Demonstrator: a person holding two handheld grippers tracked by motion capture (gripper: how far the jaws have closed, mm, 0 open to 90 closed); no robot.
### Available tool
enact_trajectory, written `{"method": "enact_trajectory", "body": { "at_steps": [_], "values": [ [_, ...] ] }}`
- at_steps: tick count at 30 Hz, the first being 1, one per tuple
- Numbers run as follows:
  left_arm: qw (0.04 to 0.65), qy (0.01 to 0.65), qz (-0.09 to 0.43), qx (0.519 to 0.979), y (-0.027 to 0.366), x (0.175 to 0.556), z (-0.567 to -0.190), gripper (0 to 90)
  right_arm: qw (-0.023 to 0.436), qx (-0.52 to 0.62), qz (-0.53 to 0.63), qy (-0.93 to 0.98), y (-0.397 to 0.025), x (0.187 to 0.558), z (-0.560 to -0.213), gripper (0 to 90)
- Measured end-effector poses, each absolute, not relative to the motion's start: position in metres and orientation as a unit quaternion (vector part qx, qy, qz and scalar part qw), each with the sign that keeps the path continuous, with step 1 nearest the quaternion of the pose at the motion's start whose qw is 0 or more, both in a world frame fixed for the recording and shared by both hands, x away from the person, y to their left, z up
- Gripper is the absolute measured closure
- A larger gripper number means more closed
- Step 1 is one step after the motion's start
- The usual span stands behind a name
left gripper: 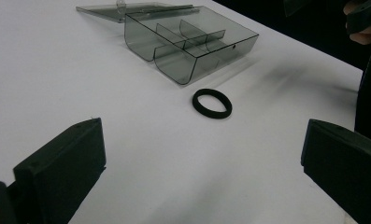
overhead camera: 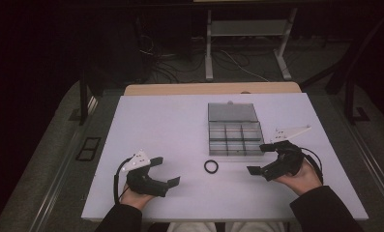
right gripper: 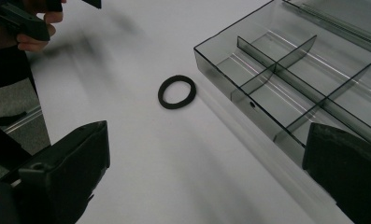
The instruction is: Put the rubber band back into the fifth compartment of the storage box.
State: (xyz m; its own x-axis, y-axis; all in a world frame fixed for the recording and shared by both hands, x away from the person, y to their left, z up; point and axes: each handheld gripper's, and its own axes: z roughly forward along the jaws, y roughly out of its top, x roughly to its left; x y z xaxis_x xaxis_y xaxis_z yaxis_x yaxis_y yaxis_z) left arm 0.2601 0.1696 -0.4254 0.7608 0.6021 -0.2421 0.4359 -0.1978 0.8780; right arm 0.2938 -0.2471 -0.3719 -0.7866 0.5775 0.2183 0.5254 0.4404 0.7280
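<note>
White table [overhead camera: 160,125] spreads wide under the high view, and on it, up toward one o'clock from the centre, sits the smoky clear compartment box [overhead camera: 235,140], lid [overhead camera: 231,112] flung flat behind it, dividers cutting it into small empty-looking cells. Down at seven o'clock, the left gripper [overhead camera: 168,170] rests in the person's hand, jaws spread wide, nothing between them. Over at four o'clock, the right gripper [overhead camera: 260,159] matches it: jaws gaping, nothing held, its upper jaw right by the box's near right corner. And there's the little one, the black ring [overhead camera: 211,166], lying flat on the bare table between the two grippers, just off the box's front wall at six o'clock. It's a matte, soft-looking band, slightly oval, thick-walled, unbroken. From the left gripper view the ring [left gripper: 211,103] lies ahead at twelve o'clock; the right gripper view has it [right gripper: 176,92] at eleven o'clock.
</note>
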Motion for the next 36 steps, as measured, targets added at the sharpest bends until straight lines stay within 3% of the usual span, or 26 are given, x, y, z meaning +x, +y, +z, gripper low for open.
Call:
{"method": "enact_trajectory", "body": {
  "at_steps": [36],
  "values": [
    [0.538, 0.333, 0.086, 0.77, 0.17, 0.259, -0.424, 0.0, 0.007, 0.262, 0.38, 0.887, -0.179, 0.309, -0.377, 0.6]
  ]
}}
